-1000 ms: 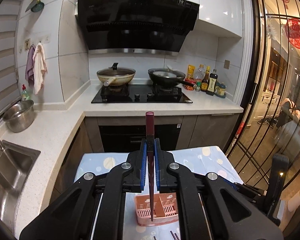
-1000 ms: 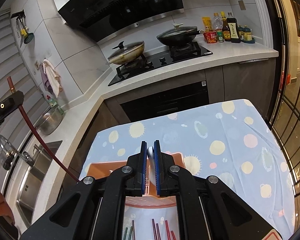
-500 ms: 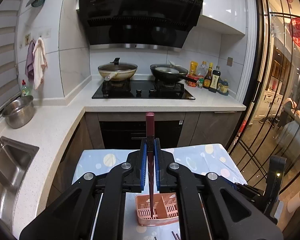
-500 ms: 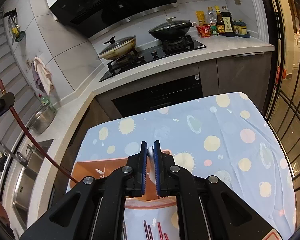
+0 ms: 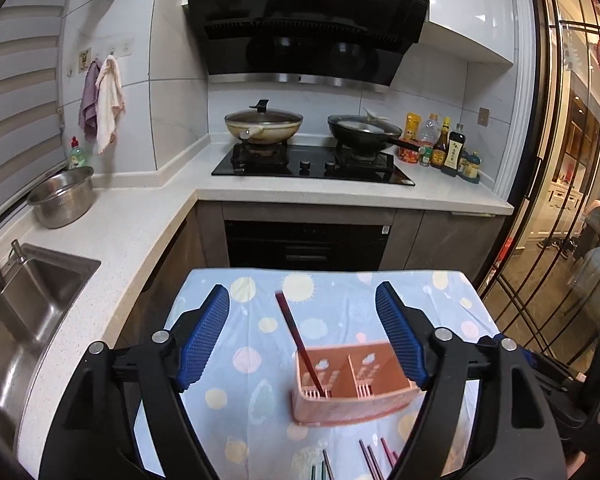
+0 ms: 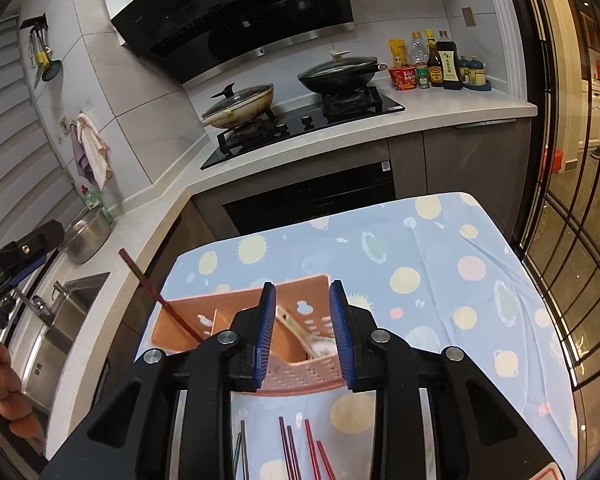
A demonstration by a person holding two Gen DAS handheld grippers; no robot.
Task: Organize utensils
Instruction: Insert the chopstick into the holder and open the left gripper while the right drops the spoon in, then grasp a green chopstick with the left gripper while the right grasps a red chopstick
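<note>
Dark-red chopstick [image 5: 300, 344] stands tilted in left compartment of pink holder [image 5: 352, 392], top leaning away from it. Left gripper [image 5: 306, 340] jaws just opened wide, clear of stick. Right gripper [image 6: 302, 332] jaws just parted over holder's right compartment, spoon [image 6: 320, 346] lying free below. Loose chopsticks [image 6: 300, 452] on cloth, near side of holder, long axes pointing toward it; right gripper nearer.

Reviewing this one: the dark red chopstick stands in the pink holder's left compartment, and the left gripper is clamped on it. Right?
Not quite. The left wrist view shows the left gripper open, its fingers clear of the dark red chopstick, which leans in the pink holder's left compartment.
</note>
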